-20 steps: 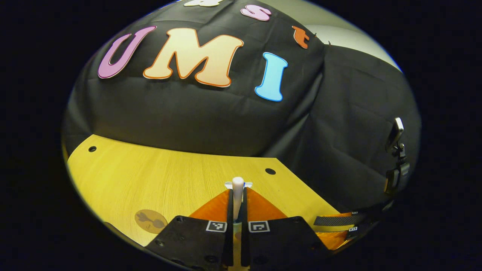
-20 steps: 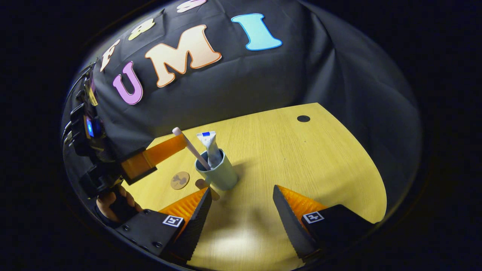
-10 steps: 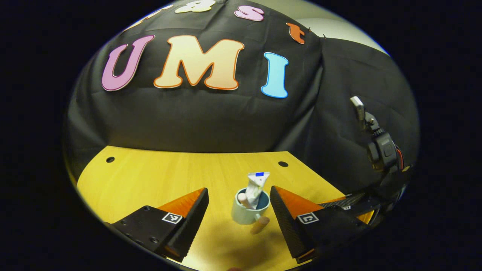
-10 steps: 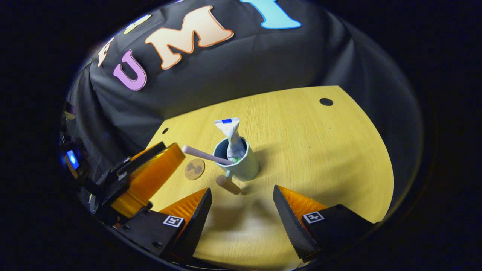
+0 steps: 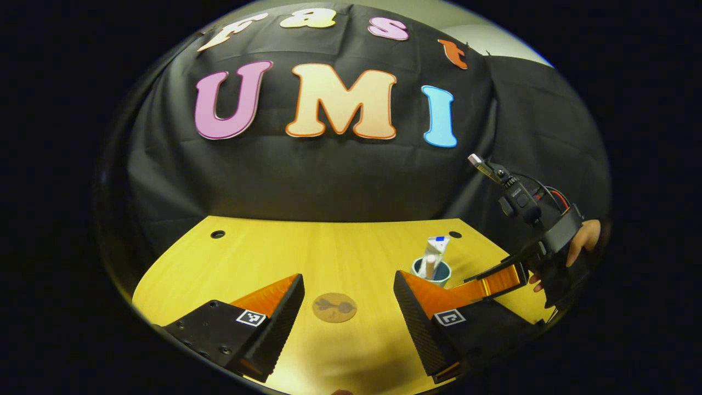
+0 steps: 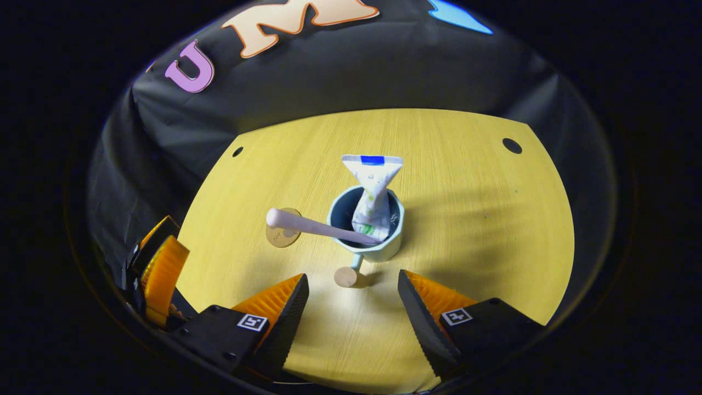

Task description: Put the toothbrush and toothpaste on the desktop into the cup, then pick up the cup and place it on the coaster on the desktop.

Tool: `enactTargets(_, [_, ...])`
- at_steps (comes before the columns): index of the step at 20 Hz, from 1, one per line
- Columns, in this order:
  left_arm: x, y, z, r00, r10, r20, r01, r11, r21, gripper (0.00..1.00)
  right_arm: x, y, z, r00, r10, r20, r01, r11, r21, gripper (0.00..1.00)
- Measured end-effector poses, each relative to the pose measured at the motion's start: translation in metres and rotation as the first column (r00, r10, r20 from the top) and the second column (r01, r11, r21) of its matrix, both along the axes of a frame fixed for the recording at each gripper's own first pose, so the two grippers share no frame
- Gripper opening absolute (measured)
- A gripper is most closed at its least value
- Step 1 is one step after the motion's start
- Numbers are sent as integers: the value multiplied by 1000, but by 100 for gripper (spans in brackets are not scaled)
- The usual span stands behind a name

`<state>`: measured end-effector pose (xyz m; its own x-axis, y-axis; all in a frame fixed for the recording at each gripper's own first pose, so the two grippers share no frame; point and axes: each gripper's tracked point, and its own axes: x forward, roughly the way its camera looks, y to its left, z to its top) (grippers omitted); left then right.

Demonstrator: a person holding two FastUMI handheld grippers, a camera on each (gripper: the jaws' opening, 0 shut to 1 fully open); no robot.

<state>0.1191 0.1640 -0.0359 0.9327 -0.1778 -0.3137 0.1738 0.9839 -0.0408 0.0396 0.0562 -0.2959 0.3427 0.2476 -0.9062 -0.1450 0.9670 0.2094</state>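
Holding my right gripper [image 6: 354,299] wide apart and empty, I face the cup [image 6: 384,247] at twelve o'clock on the desktop [image 6: 482,219]; toothpaste [image 6: 373,197] stands inside, toothbrush [image 6: 307,224] leans toward nine. My left gripper [image 5: 348,307] gapes wide too, the coaster [image 5: 334,307] between its fingers, the cup at two o'clock.

Left gripper view faces the back wall, low; right gripper view looks down nearer; both share the cup [image 5: 431,270] [image 6: 366,229].
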Motion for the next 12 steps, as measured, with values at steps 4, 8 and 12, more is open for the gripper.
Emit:
enactTargets(4, [-11,37,11,997,65,38,-66,998,21,95,2,6,-23,996,-11,-93,9,1000,-24,94])
enactTargets(8, [-21,66,12,992,114,46,-114,993,18,94,13,5,-43,986,-37,-163,27,998,-62,99])
enactTargets(12, [-27,89,5,987,157,28,-157,988,2,94,20,2,-64,978,-45,-203,21,993,-120,99])
